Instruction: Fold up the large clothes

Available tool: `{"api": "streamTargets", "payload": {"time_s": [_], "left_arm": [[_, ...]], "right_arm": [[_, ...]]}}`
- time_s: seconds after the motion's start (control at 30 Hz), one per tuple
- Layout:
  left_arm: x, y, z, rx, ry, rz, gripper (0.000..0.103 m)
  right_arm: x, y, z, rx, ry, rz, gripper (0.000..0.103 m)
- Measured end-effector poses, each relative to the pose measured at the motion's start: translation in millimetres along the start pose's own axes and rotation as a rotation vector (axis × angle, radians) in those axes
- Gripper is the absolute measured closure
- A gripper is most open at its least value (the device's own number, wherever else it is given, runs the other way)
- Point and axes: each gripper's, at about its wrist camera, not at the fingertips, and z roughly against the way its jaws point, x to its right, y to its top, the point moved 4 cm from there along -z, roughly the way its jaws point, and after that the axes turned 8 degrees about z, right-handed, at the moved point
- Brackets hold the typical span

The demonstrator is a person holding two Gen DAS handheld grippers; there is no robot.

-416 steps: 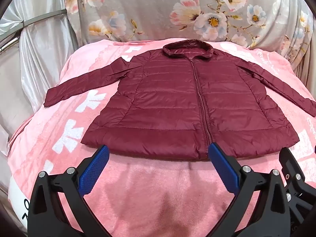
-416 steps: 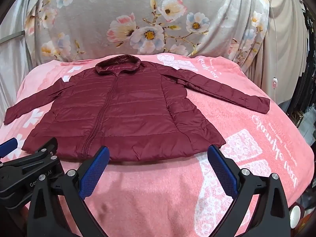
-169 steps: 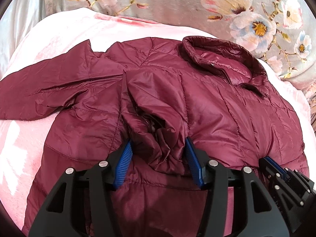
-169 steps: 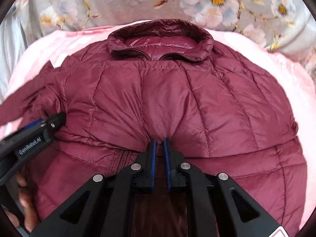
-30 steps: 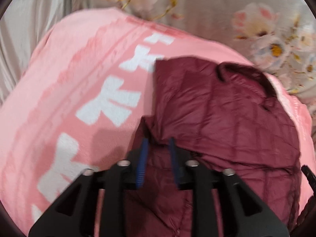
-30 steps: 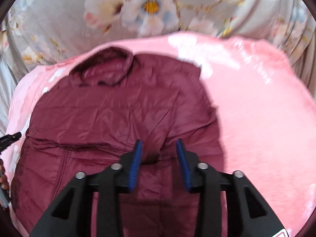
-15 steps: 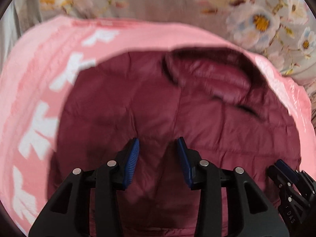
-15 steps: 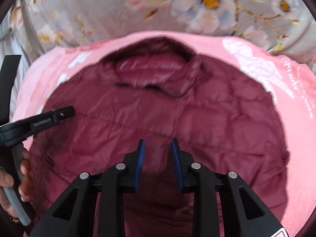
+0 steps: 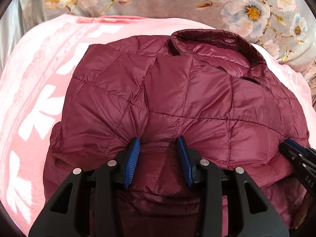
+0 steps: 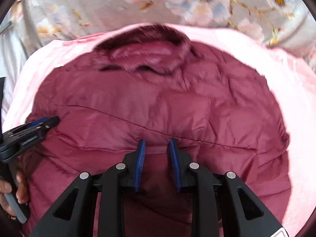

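Dark red quilted puffer jacket (image 9: 177, 98) lies sleeves-in on the pink blanket (image 9: 39, 75), collar toward the far edge; left gripper (image 9: 158, 148), part open, and closing right gripper (image 10: 157, 148) both straddle its near fold, grip unclear.
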Motion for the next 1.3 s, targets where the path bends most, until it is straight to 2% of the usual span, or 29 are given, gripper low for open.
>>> {"api": "streamTargets", "payload": {"time_s": [0.1,0.47,0.6,0.67,0.73,0.8,0.83,0.87,0.93,1.0,1.07,1.17,1.23,1.27,1.3], "left_arm": [[4,-3,-1,0.027,0.025,-0.022,0.065],[10,-4,-3,0.048,0.079,-0.067,0.064],[10,-3,-3,0.049,0.086,-0.07,0.064],[6,0,-1,0.035,0.057,-0.049,0.064],[2,8,4,-0.014,0.014,-0.018,0.061],[-5,27,14,-0.048,-0.08,0.073,0.056],[-8,40,20,-0.047,-0.128,0.127,0.05],[-10,56,24,-0.039,-0.169,0.18,0.038],[-9,80,23,-0.038,-0.228,0.248,0.03],[-1,107,8,-0.059,-0.261,0.287,0.03],[7,124,-19,-0.116,-0.279,0.339,0.03],[18,128,-64,-0.243,-0.339,0.432,0.03],[23,125,-85,-0.301,-0.355,0.471,0.031],[25,125,-92,-0.305,-0.35,0.477,0.035],[26,123,-93,-0.3,-0.348,0.476,0.04]], "right_arm": [[2,-4,-5,0.015,0.01,-0.011,0.081],[-3,-4,-8,0.029,-0.029,0.015,0.081],[-3,-5,-8,0.03,-0.02,0.014,0.079],[-1,-4,-7,0.031,0.01,0.001,0.076],[5,0,-2,0.01,0.06,-0.027,0.074],[16,11,11,0.023,0.109,-0.083,0.073],[22,18,17,0.043,0.132,-0.113,0.068],[31,30,22,0.067,0.165,-0.164,0.063],[43,47,21,0.078,0.217,-0.256,0.062],[55,63,8,0.065,0.289,-0.374,0.062],[62,76,-12,0.053,0.341,-0.455,0.062],[70,83,-46,0.012,0.356,-0.51,0.061],[69,84,-64,-0.014,0.385,-0.548,0.061],[69,86,-75,-0.029,0.401,-0.573,0.065],[68,85,-79,-0.032,0.406,-0.582,0.081]]}}
